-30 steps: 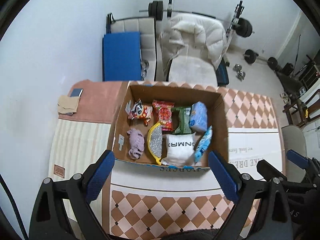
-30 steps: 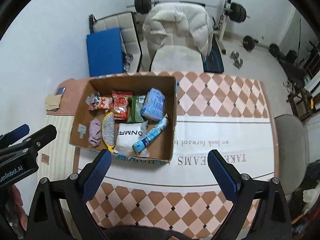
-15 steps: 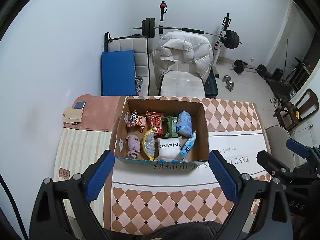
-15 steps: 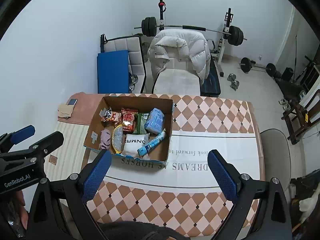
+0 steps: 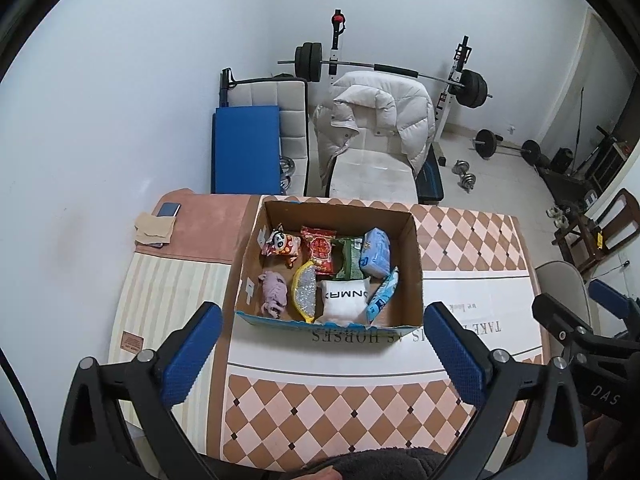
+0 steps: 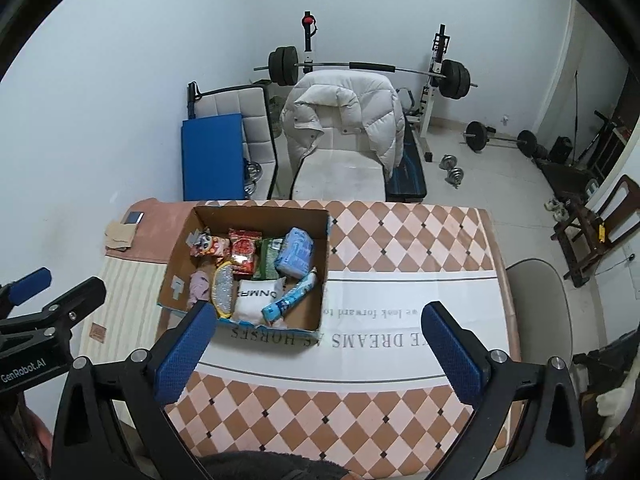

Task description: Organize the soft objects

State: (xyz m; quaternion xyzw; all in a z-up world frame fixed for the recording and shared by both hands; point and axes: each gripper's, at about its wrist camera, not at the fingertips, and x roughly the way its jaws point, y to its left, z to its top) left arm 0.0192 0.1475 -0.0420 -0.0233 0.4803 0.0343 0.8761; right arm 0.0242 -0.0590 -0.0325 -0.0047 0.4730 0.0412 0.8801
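An open cardboard box [image 5: 416, 276] stands on the table and holds soft items: a white pillow [image 5: 345, 301], a pink plush [image 5: 274, 294], a cartoon pouch [image 5: 282, 245], a red snack bag [image 5: 319, 249], a green packet [image 5: 349, 257], a blue tissue pack [image 5: 376, 256], a blue tube pack [image 5: 383, 294] and a yellow-rimmed scrubber [image 5: 304, 294]. The box also shows in the right wrist view [image 6: 324, 292]. My left gripper [image 5: 326, 354] is open and empty, high above the table's near side. My right gripper [image 6: 320, 354] is open and empty, to the right of the left.
The table [image 5: 460, 240] has a checkered cloth. A phone [image 5: 168, 210] and a beige cloth [image 5: 154, 229] lie at its far left corner. Behind stand a chair with a white jacket [image 5: 376, 120], a blue mat [image 5: 245, 148] and a weight bench [image 5: 460, 80]. A chair [image 6: 536, 304] stands at the right.
Both grippers have risen and pulled back from the box, which now looks smaller and farther. Both stay open and empty.
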